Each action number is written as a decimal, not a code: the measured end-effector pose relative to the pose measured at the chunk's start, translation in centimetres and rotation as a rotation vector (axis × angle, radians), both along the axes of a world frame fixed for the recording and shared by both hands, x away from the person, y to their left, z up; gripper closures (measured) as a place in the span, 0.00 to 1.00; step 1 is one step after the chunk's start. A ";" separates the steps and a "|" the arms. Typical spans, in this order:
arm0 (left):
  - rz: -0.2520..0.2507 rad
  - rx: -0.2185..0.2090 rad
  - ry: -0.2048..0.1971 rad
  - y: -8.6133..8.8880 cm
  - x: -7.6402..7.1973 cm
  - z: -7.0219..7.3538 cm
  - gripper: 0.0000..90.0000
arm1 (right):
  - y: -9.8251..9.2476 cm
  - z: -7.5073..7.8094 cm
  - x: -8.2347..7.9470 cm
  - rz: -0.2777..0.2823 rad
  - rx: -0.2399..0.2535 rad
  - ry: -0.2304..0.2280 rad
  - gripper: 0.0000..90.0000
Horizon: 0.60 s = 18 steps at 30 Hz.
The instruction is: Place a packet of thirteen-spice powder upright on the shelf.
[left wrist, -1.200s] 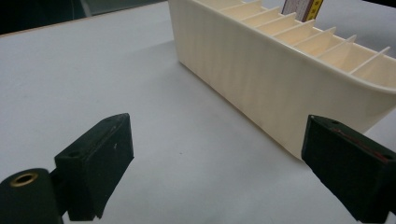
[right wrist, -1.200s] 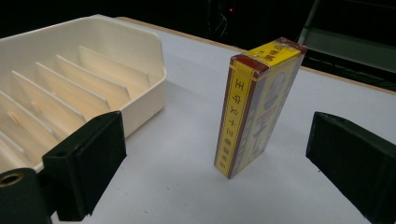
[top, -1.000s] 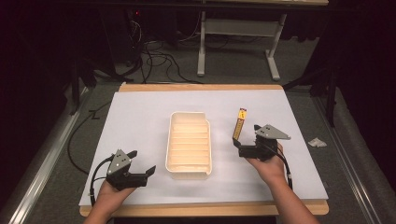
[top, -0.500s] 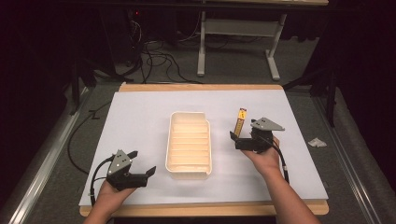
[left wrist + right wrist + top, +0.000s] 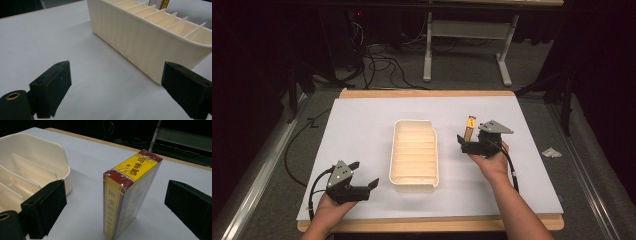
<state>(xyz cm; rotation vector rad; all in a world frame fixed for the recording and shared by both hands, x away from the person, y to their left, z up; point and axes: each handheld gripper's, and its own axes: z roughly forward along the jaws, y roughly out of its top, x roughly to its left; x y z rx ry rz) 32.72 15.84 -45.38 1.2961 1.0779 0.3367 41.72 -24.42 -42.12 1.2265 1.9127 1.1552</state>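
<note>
The box (image 5: pixel 130 195) is wrapped in shiny clear film, with yellow and dark red card under it. The cream tray (image 5: pixel 415 155) looks like smooth plastic. The table (image 5: pixel 362 120) top is matt white, with a wood edge.

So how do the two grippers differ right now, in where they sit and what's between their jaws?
The right gripper sits beside the far half of the cream tray, its open jaws straddling the upright yellow and red box without touching it. The left gripper sits near the tray's near corner with only bare white table cover between its jaws. The right one is farther from the person than the left. Both are open and low over the table.
</note>
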 end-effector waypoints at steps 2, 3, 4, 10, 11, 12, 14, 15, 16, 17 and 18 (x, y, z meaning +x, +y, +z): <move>-0.004 0.004 0.002 0.0 0.0 0.0 0.11 | 0.0 0.0 0.2 -0.010 0.001 0.006 0.05; -0.004 0.001 0.003 0.0 0.0 0.0 0.11 | 0.0 0.0 0.4 -0.013 -0.005 0.005 0.05; -0.005 0.003 0.004 0.0 0.0 0.0 0.11 | 0.0 0.0 0.5 -0.018 0.000 0.010 0.05; -0.008 0.009 0.003 -0.1 0.0 -0.1 0.11 | -0.1 -0.3 1.4 -0.051 0.013 0.020 0.09; -0.008 0.009 0.003 -0.1 0.0 -0.1 0.11 | -0.1 -0.4 1.6 -0.055 0.017 0.021 0.09; -0.008 0.010 0.003 -0.1 0.0 -0.1 0.11 | -0.1 -0.5 1.7 -0.060 0.022 0.026 0.10; -0.009 0.008 0.005 -0.1 0.0 -0.1 0.11 | -0.2 -0.8 1.9 -0.065 0.023 0.032 0.12; -0.010 0.011 0.005 -0.1 0.0 -0.1 0.11 | -0.2 -0.9 1.9 -0.067 0.024 0.036 0.13; -0.011 0.012 0.005 -0.1 0.0 -0.2 0.11 | -0.2 -1.0 1.9 -0.074 0.029 0.037 0.15; -0.011 0.012 0.005 -0.1 0.0 -0.2 0.11 | -0.2 -1.0 1.9 -0.079 0.029 0.039 0.17; -0.012 0.014 0.005 -0.1 0.0 -0.2 0.11 | -0.2 -1.0 1.9 -0.080 0.034 0.036 0.17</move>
